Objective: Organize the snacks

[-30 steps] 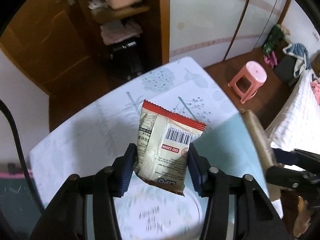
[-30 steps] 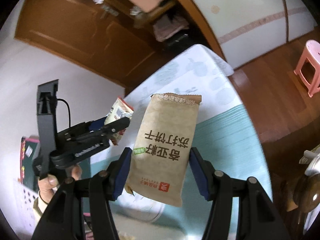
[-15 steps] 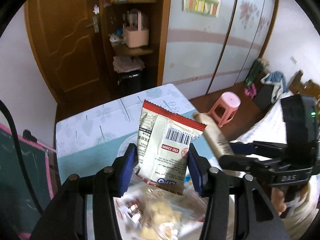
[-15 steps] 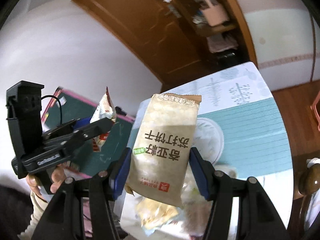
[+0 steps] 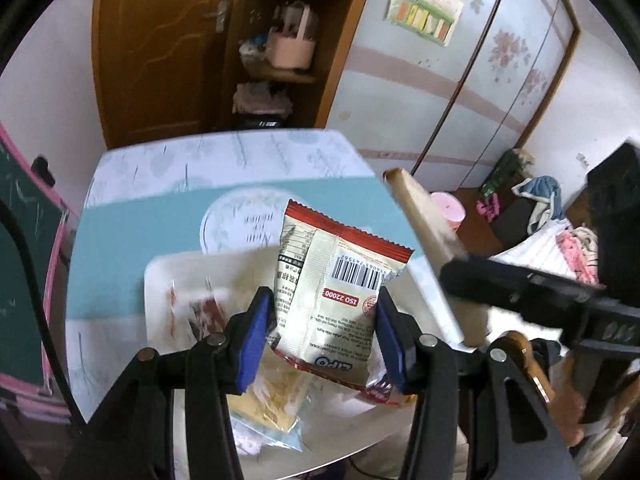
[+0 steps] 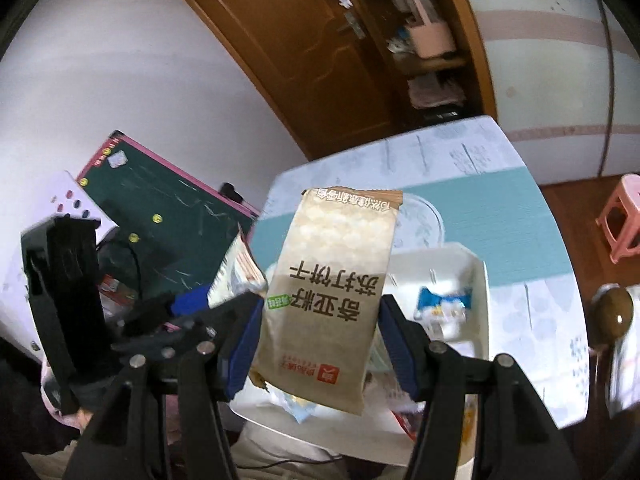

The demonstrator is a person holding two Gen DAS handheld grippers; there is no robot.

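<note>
My left gripper (image 5: 326, 330) is shut on a white snack packet with a red top edge and a barcode (image 5: 334, 292), held upright above a white tray (image 5: 160, 280). My right gripper (image 6: 320, 340) is shut on a tan cracker packet with dark Chinese lettering (image 6: 332, 292), held upright above the same tray (image 6: 480, 280). Each gripper shows in the other's view: the right one with its tan packet (image 5: 432, 240) at my left view's right side, the left one with its packet (image 6: 236, 268) at my right view's left. Several loose snack packets (image 5: 268, 404) lie in the tray.
The tray stands on a table with a teal and white floral cloth (image 5: 132, 240). A green chalkboard (image 6: 168, 208) leans at the left. A pink stool (image 6: 624, 216) stands on the floor at the right. A wooden door and shelves (image 5: 276, 52) are behind.
Both grippers, still holding their packets, have drawn back toward the near side of the table. The white tray with loose snacks has come into view under them.
</note>
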